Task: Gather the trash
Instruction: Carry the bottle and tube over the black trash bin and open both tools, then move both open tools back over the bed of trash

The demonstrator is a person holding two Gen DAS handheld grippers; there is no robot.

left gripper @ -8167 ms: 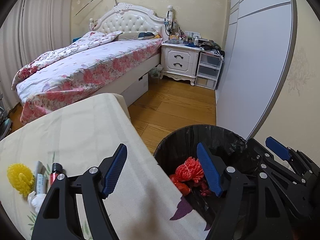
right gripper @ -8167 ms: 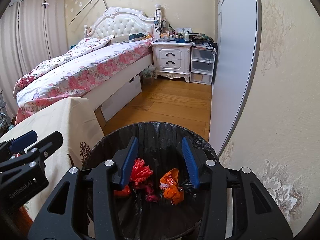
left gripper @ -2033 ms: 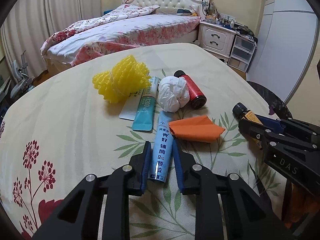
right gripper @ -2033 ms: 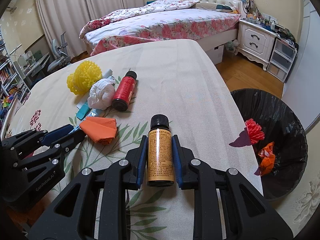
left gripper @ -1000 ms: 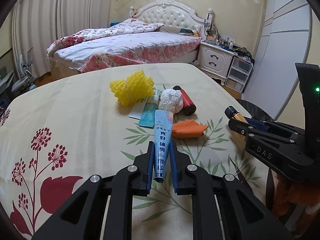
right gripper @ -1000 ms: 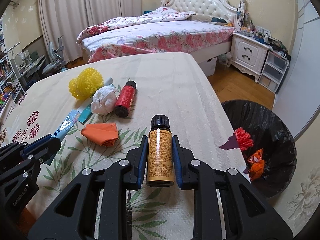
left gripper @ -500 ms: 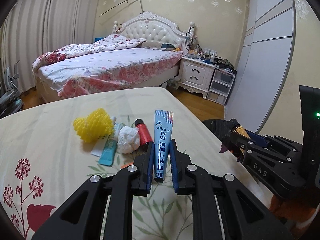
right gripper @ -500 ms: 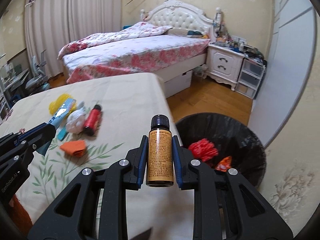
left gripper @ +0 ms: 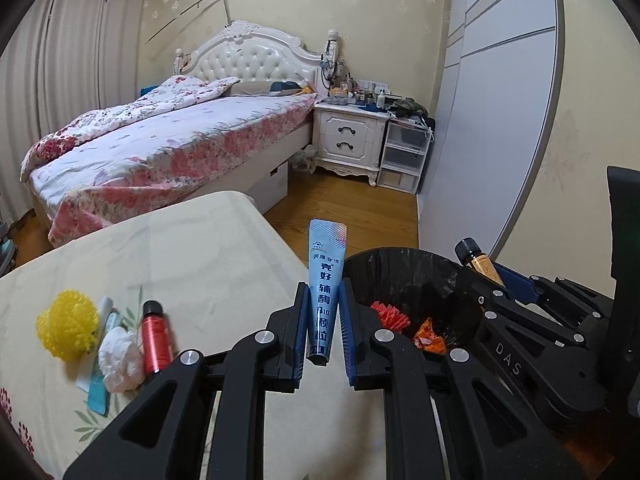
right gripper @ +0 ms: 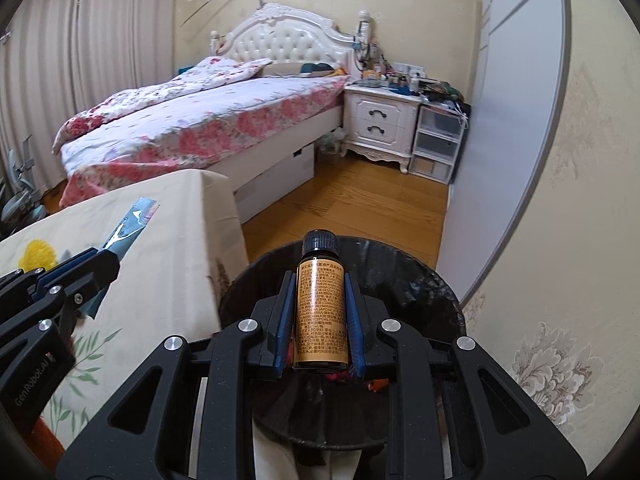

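Left claw (left gripper: 323, 328): clamped on a blue tube (left gripper: 325, 276), which stands up between the blue pads; it sits over the edge of the surface (left gripper: 192, 256), just beside the bin (left gripper: 400, 276).
Right claw (right gripper: 319, 320): clamped on a brown bottle (right gripper: 319, 312) with a black cap and amber label, held upright directly above the bin's mouth.
Bin: black-lined, on the floor against the surface's corner; red mesh (left gripper: 390, 314) and an orange wrapper (left gripper: 430, 334) lie inside.
Surface: cream cloth with leaf and flower print.
Left on the surface: a yellow mesh ball (left gripper: 66, 330), a white tissue wad (left gripper: 120, 360), a red bottle (left gripper: 156, 336) and a teal packet (left gripper: 98, 394), clustered together, well apart from the bin.
Room: a bed (left gripper: 160, 148) with floral bedding, a white nightstand (left gripper: 350, 140) beside it, wooden floor (left gripper: 352, 208) between bed and bin.
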